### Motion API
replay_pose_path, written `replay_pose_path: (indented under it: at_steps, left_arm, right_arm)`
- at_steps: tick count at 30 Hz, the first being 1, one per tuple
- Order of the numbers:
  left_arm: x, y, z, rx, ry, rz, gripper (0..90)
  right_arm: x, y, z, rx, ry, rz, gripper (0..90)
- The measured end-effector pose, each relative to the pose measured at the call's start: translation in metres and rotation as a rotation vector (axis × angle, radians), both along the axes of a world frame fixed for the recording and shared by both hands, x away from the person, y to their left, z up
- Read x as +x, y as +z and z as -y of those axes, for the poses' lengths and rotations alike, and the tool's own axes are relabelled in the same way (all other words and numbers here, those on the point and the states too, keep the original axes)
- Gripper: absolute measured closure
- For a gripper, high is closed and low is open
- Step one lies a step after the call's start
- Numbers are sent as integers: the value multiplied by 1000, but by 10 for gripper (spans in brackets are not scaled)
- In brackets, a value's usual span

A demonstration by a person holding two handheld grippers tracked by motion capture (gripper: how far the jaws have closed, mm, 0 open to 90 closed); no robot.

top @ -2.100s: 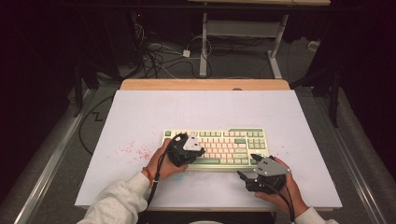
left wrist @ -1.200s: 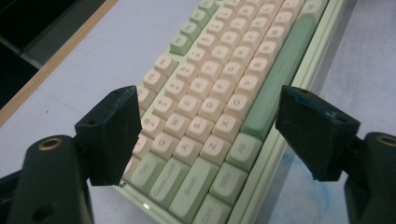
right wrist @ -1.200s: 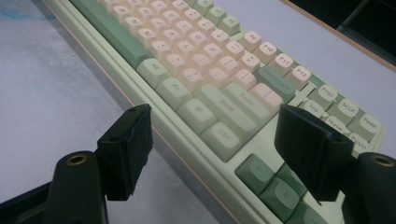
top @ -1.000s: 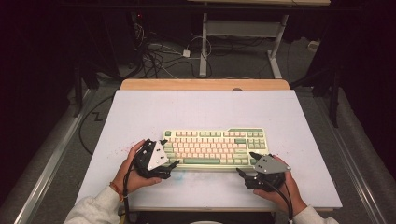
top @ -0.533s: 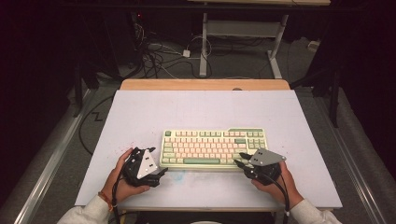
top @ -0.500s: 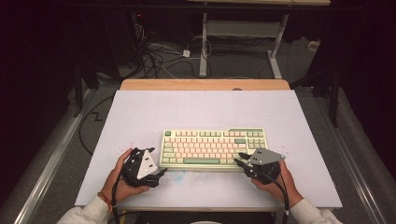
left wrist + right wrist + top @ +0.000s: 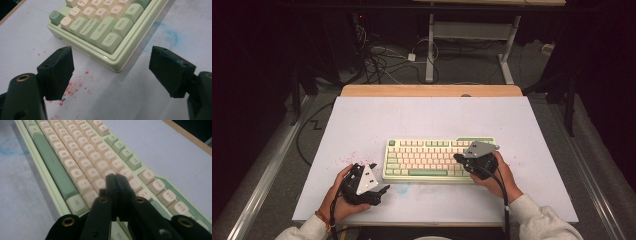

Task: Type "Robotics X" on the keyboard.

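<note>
A pale green keyboard [image 7: 439,157] with cream and green keys lies on the white table [image 7: 432,120], a little right of centre. My left gripper [image 7: 382,191] rests at the front left, just off the keyboard's near left corner [image 7: 117,67], jaws wide open with nothing between them. My right gripper [image 7: 458,157] hovers over the right part of the keyboard. In the right gripper view its jaws are pressed together, tips [image 7: 115,178] just above the cream keys [image 7: 82,165], holding nothing.
Red specks [image 7: 349,157] and a faint blue smudge [image 7: 167,35] mark the table top near the keyboard's left end. A wooden strip [image 7: 432,90] edges the far side. Cables [image 7: 382,60] and desk legs stand on the floor beyond.
My left gripper has drawn back off the keyboard to the front left of the table. My right gripper has moved up from the front edge onto the keyboard's right part.
</note>
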State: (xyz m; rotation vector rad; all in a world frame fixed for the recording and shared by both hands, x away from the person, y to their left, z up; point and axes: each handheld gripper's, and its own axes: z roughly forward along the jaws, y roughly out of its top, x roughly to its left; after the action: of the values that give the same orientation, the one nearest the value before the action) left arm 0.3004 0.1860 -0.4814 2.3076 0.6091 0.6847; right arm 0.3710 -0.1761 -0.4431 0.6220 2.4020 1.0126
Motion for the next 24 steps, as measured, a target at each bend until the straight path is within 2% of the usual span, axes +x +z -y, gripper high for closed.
replay_pose_path:
  at_steps: [3, 5, 11, 16, 20, 23, 24]
  left_arm:
    - [0, -1, 0, 9, -9, 1, 190]
    - [0, 0, -1, -6, -4, -6, 190]
    - [1, 0, -2, -11, 5, -14, 190]
    - [2, -1, 0, 11, -7, -15, 190]
    - [2, -1, -1, 10, -6, -12, 190]
    - [2, -1, -1, 13, -8, -10, 190]
    - [1, -1, 0, 13, -7, -19, 190]
  right_arm:
    - [8, -1, -9, -8, -1, -6, 900]
    - [13, -3, -14, -17, 3, -10, 900]
    - [23, -7, -24, -27, -5, -29, 900]
    - [27, -10, -29, -34, -9, -37, 900]
    - [28, -13, -32, -57, -7, -41, 900]
    - [29, -14, -33, -52, -14, -38, 900]
    - [29, -14, -33, -61, -17, -31, 900]
